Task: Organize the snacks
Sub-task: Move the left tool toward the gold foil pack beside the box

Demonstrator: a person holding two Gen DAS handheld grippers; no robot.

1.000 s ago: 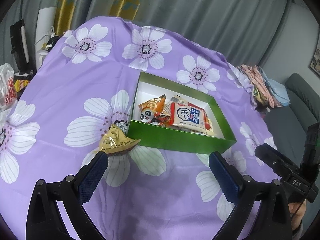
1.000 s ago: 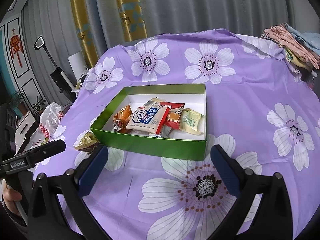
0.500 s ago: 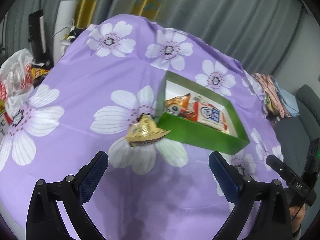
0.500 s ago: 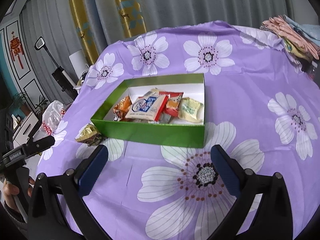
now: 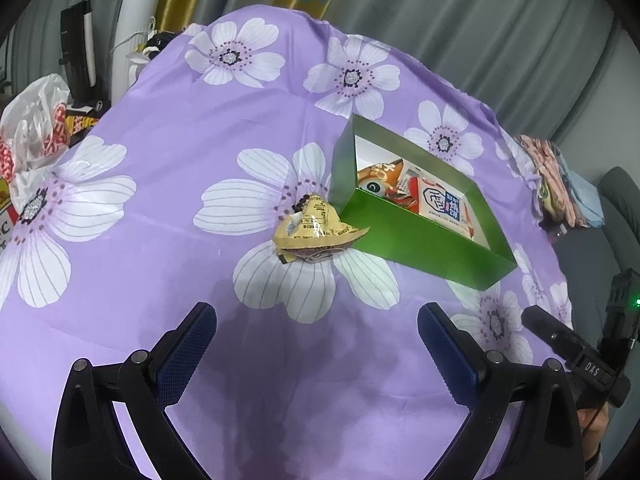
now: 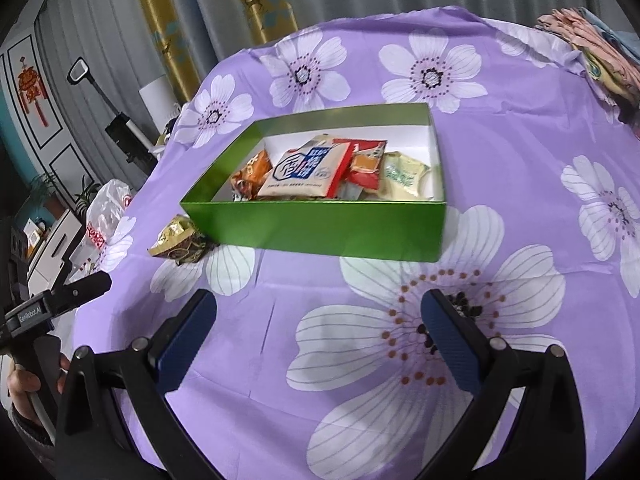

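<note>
Lying crosswise: gold packet [image 5: 318, 229] beside box [image 5: 420, 240] | both claws wide, empty

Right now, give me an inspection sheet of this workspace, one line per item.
Surface: purple floral tablecloth covers the table; creased, nothing spilled.
Job's things: green box open, holding several snack packets, the white-and-blue packet on top. One gold snack packet lies outside, against the box's corner.
Clutter: folded cloths at the table's far edge.
Grippers: left claw open, empty, lined up toward the gold packet. Right claw open, empty, facing the box's long side.
Cables: a thin cord by the hand under the right gripper, in the left view; none on the table.
Surroundings: grey and gold curtains, white plastic bag off the table, grey sofa.
</note>
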